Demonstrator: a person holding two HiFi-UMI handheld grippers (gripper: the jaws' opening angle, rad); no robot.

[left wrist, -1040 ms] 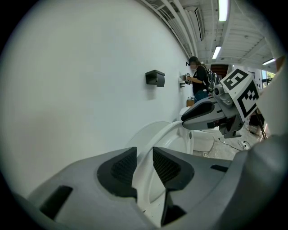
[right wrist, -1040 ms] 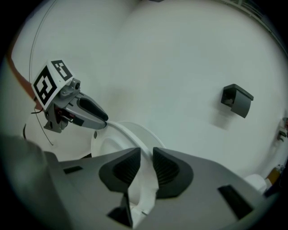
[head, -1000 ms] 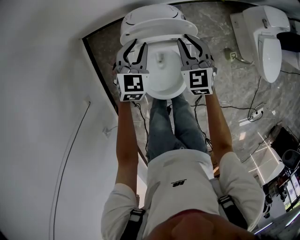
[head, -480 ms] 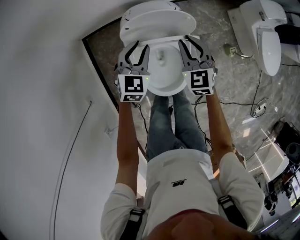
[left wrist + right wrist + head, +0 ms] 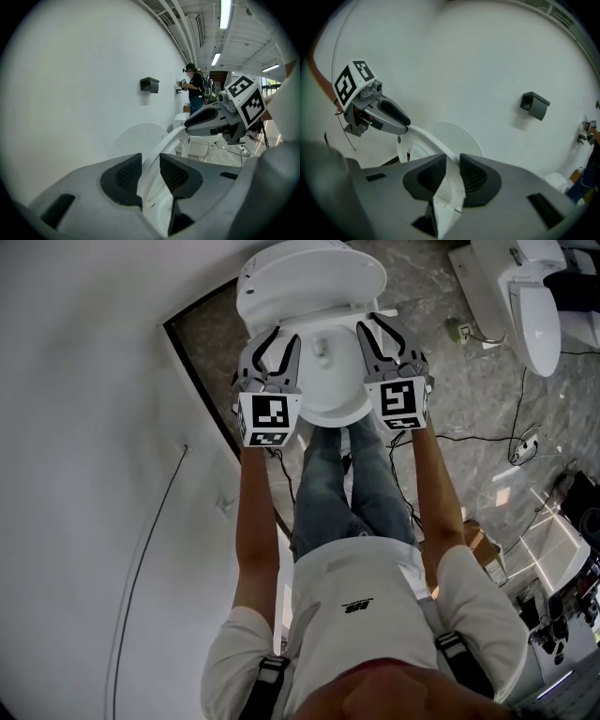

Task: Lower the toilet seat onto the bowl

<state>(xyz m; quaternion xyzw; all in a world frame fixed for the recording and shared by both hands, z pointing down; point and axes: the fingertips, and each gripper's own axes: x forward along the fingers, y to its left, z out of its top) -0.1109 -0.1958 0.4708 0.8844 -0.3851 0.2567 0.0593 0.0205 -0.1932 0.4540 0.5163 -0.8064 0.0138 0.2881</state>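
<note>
The toilet seat (image 5: 309, 296) looks like smooth, glossy white plastic, and the bowl (image 5: 333, 407) like shiny glazed ceramic. Right of the bowl, the floor (image 5: 450, 390) is polished, veined grey stone. Left of it, the wall (image 5: 94, 474) is matt white.

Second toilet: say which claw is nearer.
Right. The right claw holds the toilet seat on the side toward the second toilet; the left claw, jaws just opened wider around the opposite rim, is farther.

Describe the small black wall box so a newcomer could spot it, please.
Find the white wall behind the white ceramic toilet. Up and right of its raised round lid hangs a small black box, the only dark fixture beside this toilet.
</note>
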